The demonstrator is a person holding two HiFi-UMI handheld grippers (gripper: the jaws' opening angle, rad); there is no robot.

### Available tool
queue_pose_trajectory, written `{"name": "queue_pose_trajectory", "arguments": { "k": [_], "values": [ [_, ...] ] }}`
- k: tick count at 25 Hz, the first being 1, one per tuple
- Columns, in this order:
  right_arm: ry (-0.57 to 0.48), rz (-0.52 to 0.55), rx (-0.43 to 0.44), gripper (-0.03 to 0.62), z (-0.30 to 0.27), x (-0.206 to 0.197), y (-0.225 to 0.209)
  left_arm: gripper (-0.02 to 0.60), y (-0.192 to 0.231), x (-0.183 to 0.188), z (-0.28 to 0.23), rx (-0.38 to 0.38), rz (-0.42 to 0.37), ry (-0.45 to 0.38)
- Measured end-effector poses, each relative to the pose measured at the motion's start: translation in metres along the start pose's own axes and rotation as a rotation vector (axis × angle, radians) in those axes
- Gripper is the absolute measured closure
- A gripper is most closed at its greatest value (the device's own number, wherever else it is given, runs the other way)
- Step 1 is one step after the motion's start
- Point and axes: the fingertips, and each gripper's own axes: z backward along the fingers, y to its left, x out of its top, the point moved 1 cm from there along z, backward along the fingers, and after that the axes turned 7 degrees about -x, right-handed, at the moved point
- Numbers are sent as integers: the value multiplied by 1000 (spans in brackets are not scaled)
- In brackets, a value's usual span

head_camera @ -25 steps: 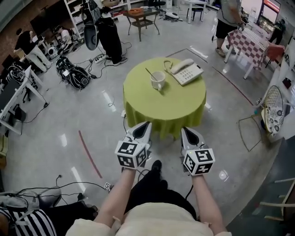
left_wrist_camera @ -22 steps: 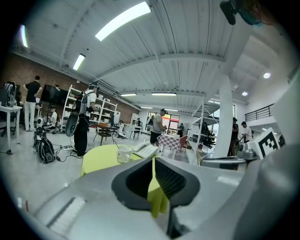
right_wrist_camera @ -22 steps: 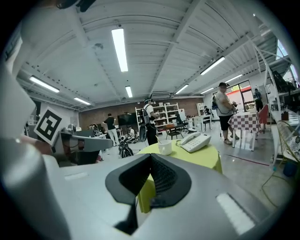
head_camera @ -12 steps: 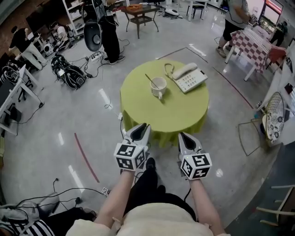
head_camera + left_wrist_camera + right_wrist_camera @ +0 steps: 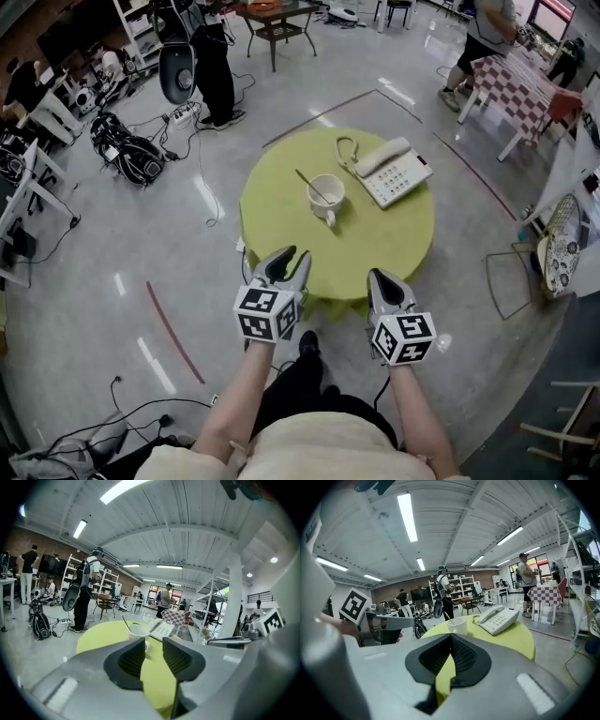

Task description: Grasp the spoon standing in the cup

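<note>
A white cup stands near the middle of the round yellow-green table, and a thin spoon leans out of it toward the back left. In the left gripper view the cup and spoon sit well beyond the jaws. My left gripper hovers at the table's near edge; its jaws are opening, with nothing between them. My right gripper hangs beside it, shut and empty. The right gripper view also has the cup far ahead.
A white desk telephone with a coiled cord lies right of the cup. A person in black with a bag stands beyond the table, near golf bags. A checkered table is back right; a wire chair stands right.
The table has drawn nearer as I stepped toward it. My left gripper's jaws have parted from shut. The right gripper keeps its place beside the left.
</note>
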Motion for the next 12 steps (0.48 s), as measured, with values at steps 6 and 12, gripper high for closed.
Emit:
{"name": "queue_pose_trajectory", "arguments": {
  "k": [6,12],
  "values": [
    [15,-17,-33,592,-37,8,-3,437,31,10,-26,-25,17,23],
    [26,-33,-69,592,-66,13,-8,421,56,12,-49,-48,37,45]
  ]
}}
